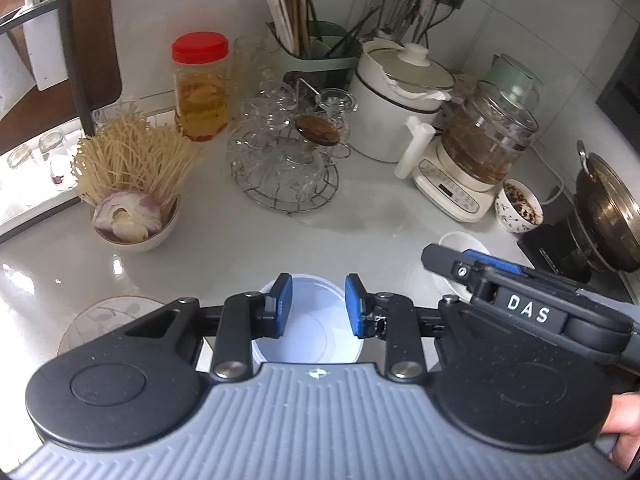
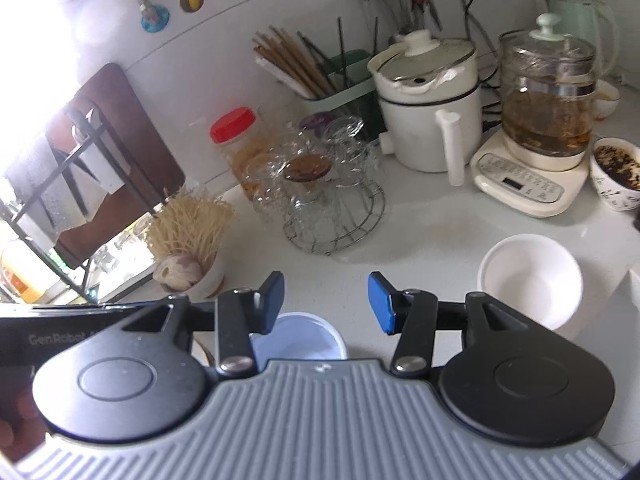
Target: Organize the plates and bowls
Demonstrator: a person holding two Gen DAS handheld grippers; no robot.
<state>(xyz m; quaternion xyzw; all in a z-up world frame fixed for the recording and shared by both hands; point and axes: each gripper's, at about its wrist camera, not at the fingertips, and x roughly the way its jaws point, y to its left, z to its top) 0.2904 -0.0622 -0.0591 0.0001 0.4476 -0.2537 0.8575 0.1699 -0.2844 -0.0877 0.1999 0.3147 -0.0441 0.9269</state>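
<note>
White round plastic bowl (image 1: 308, 320) sits on my pale countertop (image 1: 240, 248) below the left gripper (image 1: 319, 305), whose jaws stand apart, empty. My right gripper (image 2: 326, 300) gapes empty too; a white ceramic bowl (image 2: 530, 276) rests right of it.

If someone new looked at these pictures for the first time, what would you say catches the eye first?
Most likely the red-lidded jar of yellow contents at the back left of the counter, and beside it the wire rack of upturned glass cups in the middle. In the foreground, the left gripper hangs with open jaws above a pale bowl, while a white bowl sits empty to the right.
</note>
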